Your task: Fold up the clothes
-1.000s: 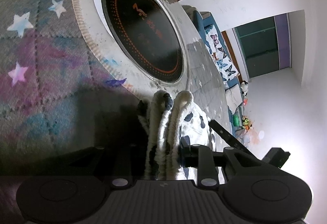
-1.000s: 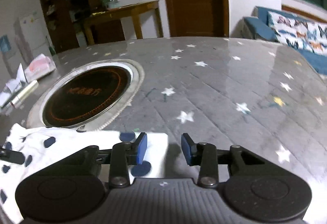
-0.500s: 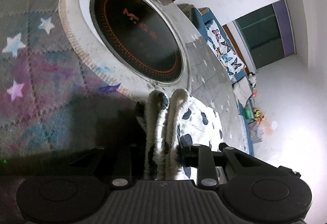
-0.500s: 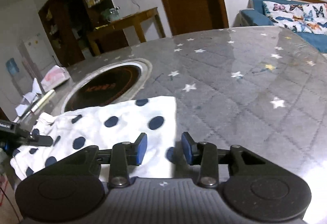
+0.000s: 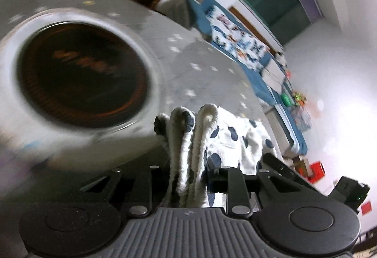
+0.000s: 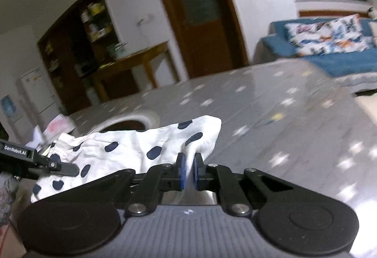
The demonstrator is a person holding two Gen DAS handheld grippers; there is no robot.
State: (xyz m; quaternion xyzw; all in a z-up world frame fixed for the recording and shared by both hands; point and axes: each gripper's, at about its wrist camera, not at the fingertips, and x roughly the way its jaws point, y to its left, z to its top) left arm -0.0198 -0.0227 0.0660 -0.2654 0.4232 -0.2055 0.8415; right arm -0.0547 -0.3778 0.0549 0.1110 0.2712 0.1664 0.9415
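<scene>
A white garment with dark blue dots (image 6: 141,147) hangs stretched between both grippers above the grey starred table (image 6: 282,116). My left gripper (image 5: 188,163) is shut on its gathered, ribbed edge (image 5: 186,131), which bunches up between the fingers. The rest of the cloth (image 5: 238,138) trails off to the right. My right gripper (image 6: 188,171) is shut on the garment's near corner, with a fold of cloth pinched between the blue pads (image 6: 181,172). The left gripper (image 6: 47,165) shows at the left edge of the right wrist view.
A round black cooktop (image 5: 82,74) in a pale ring is set into the table, just beyond the cloth. Papers and packets (image 6: 59,126) lie at the table's far left. A blue sofa with patterned cushions (image 6: 329,39) stands behind, right of a wooden door (image 6: 200,22).
My right gripper has shut on the garment's corner, where before it stood open over it. Both grippers have risen and moved, pulling the cloth up off the table.
</scene>
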